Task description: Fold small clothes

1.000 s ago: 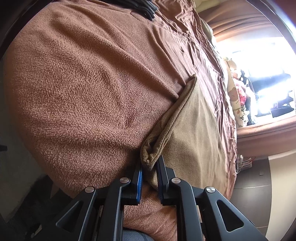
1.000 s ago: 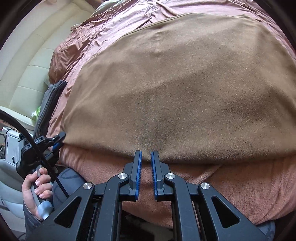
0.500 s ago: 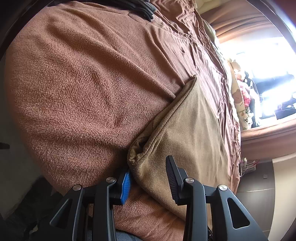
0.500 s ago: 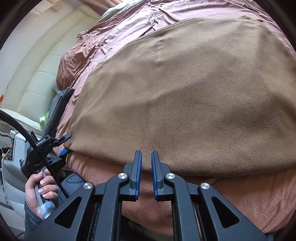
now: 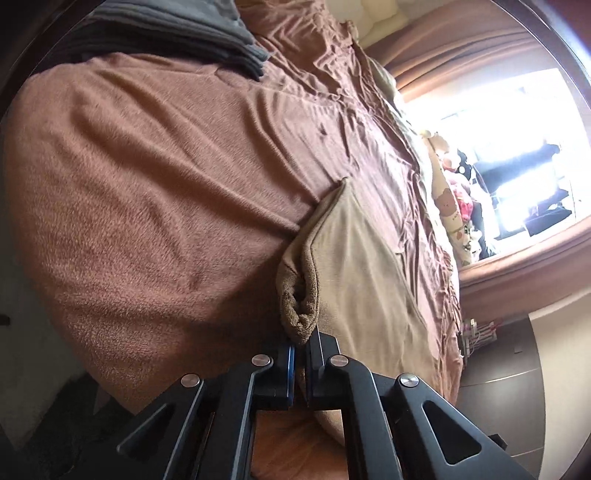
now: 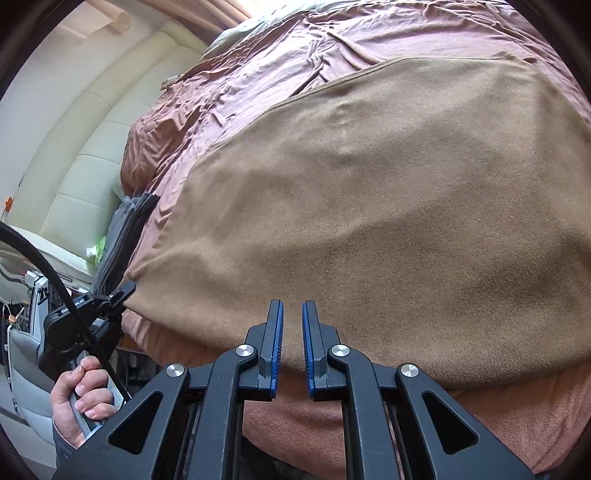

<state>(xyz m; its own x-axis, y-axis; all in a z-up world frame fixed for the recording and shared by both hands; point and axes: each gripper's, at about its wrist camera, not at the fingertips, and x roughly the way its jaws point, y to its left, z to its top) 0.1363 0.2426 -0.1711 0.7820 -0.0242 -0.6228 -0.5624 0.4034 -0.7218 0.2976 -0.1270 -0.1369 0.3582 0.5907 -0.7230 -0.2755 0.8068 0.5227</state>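
A tan cloth [image 6: 369, 203] lies spread flat on the bed. In the left wrist view its near corner [image 5: 299, 310] is bunched up and pinched between the pads of my left gripper [image 5: 301, 338], which is shut on it and holds it slightly raised. The right wrist view shows that same left gripper [image 6: 122, 291] at the cloth's left corner, held by a hand [image 6: 81, 391]. My right gripper [image 6: 291, 306] hovers over the cloth's near edge, its blue pads almost together with nothing between them.
A brown fleece blanket [image 5: 147, 184] covers the bed's near part, over a wrinkled pinkish sheet [image 6: 295, 55]. A stack of folded grey cloths [image 5: 177, 33] lies to the left. A cream padded headboard [image 6: 74, 166] and a bright window [image 5: 517, 129] bound the bed.
My left gripper opened wide around the cloth's corner, then closed on it and lifted it a little. The right gripper stayed shut and hardly moved.
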